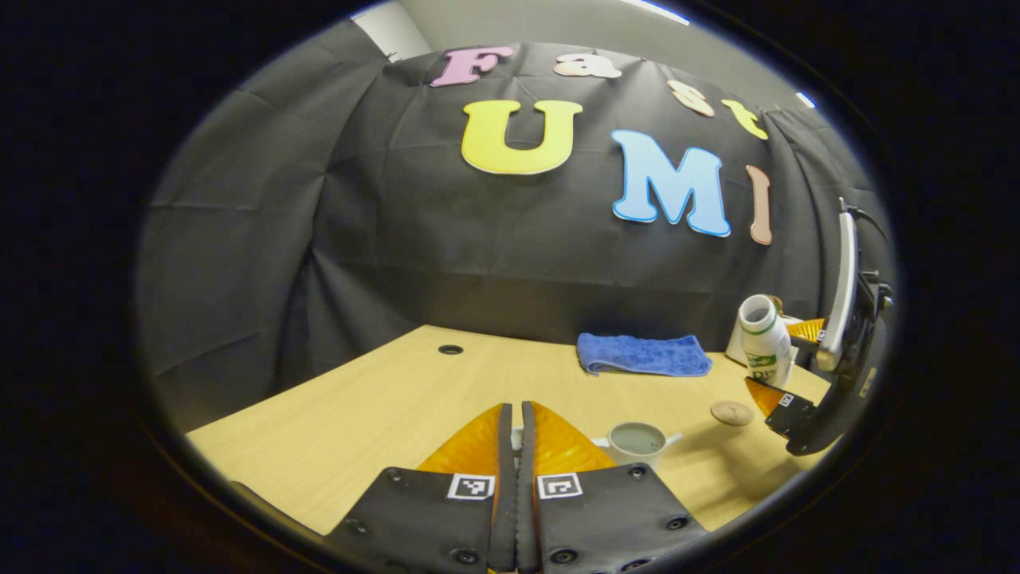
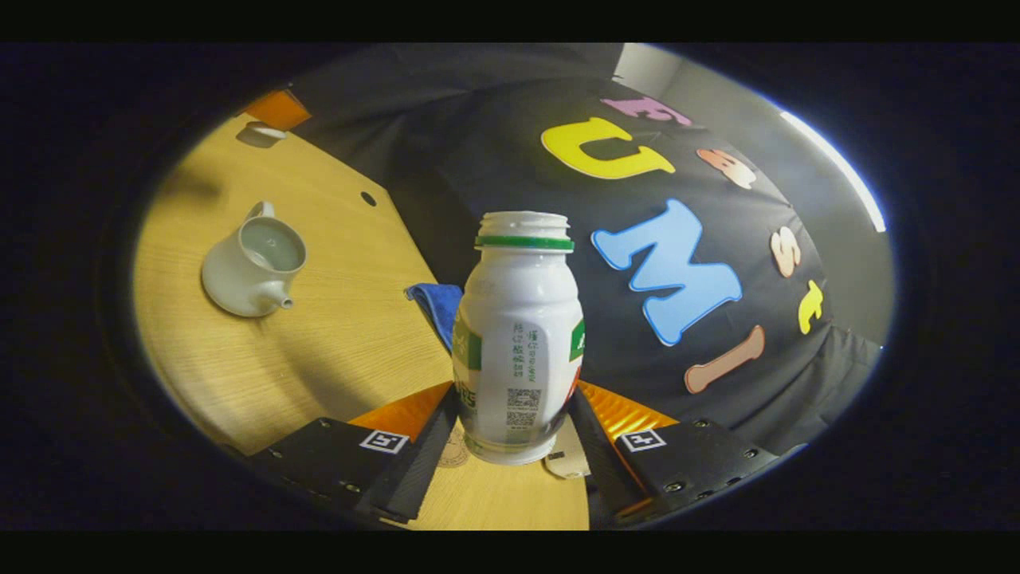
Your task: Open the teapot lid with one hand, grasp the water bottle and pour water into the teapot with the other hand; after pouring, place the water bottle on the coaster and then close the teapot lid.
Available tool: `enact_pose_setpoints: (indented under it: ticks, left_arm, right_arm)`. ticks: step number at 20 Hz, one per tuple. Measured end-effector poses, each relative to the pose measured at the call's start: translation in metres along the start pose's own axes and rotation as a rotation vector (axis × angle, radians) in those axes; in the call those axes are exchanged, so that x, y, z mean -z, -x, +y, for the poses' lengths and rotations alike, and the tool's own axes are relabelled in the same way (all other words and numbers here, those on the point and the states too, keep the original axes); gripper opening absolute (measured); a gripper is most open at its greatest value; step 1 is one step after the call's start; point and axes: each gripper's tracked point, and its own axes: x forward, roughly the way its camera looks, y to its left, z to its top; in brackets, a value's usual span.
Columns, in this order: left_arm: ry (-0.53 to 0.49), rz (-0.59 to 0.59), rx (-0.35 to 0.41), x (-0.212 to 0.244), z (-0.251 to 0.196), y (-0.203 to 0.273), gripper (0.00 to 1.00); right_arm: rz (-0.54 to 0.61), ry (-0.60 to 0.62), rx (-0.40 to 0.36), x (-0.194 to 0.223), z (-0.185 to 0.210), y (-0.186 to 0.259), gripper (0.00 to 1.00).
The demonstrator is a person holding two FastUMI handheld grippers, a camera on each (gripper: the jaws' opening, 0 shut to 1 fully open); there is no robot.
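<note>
My right gripper (image 2: 514,395) is shut on a white capless water bottle (image 2: 518,335), held nearly upright. In the left gripper view the bottle (image 1: 765,341) and that gripper (image 1: 785,371) hang at the far right, just beyond the round coaster (image 1: 731,412). Part of the coaster (image 2: 454,454) peeks out under the bottle's base. The pale teapot (image 1: 637,441) stands open with water inside, and it sits on the table at the left (image 2: 253,267) in the right gripper view. My left gripper (image 1: 516,410) is shut on the small white teapot lid (image 2: 263,134), mostly hidden between its fingers.
A folded blue cloth (image 1: 644,355) lies at the back of the wooden table (image 1: 358,414), near the wall. There is a small round hole (image 1: 450,349) in the tabletop at the back left. A white object (image 1: 733,347) stands behind the bottle.
</note>
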Motion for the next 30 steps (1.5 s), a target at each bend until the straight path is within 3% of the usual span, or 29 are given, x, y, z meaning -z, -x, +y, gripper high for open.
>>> enact_pose_setpoints:
  ticks: [4, 5, 7, 8, 10, 11, 13, 16, 17, 19, 20, 22, 30]
  left_arm:
    - [0.009, 0.006, -0.011, 0.004, 0.010, 0.002, 0.10]
    - [0.011, 0.007, -0.015, 0.005, 0.013, 0.003, 0.00]
    - [0.013, 0.011, -0.025, 0.008, 0.019, 0.005, 0.00]
    - [0.015, 0.013, -0.029, 0.009, 0.021, 0.005, 0.05]
    - [0.019, 0.018, -0.037, 0.013, 0.026, 0.006, 0.05]
    - [0.023, 0.022, -0.040, 0.015, 0.029, 0.005, 0.00]
    - [0.031, 0.026, -0.044, 0.015, 0.032, 0.007, 0.10]
    - [0.033, 0.029, -0.048, 0.018, 0.036, 0.007, 0.00]
    - [0.034, 0.029, -0.050, 0.019, 0.037, 0.008, 0.05]
    - [0.037, 0.031, -0.051, 0.020, 0.038, 0.006, 0.05]
    - [0.038, 0.032, -0.051, 0.020, 0.039, 0.006, 0.00]
    - [0.040, 0.033, -0.051, 0.020, 0.039, 0.008, 0.05]
    - [0.037, 0.036, -0.059, 0.020, 0.042, 0.009, 0.05]
  right_arm:
    - [-0.021, 0.097, -0.009, -0.010, 0.012, -0.004, 0.81]
    - [-0.025, 0.112, -0.012, -0.011, 0.014, -0.005, 0.81]
    - [-0.036, 0.155, -0.002, -0.015, 0.015, -0.006, 0.81]
    - [-0.043, 0.183, 0.005, -0.017, 0.016, -0.006, 0.81]
    - [-0.059, 0.236, 0.014, -0.022, 0.019, -0.009, 0.81]
    - [-0.065, 0.256, 0.015, -0.024, 0.020, -0.010, 0.81]
    - [-0.074, 0.284, 0.011, -0.025, 0.025, -0.012, 0.81]
    - [-0.087, 0.345, 0.028, -0.027, 0.024, -0.014, 0.81]
    - [-0.093, 0.369, 0.038, -0.029, 0.023, -0.015, 0.81]
    - [-0.102, 0.405, 0.045, -0.029, 0.022, -0.015, 0.81]
    - [-0.107, 0.420, 0.044, -0.030, 0.023, -0.015, 0.81]
    - [-0.114, 0.443, 0.051, -0.032, 0.021, -0.016, 0.81]
    - [-0.159, 0.531, 0.080, -0.047, 0.010, -0.019, 0.81]
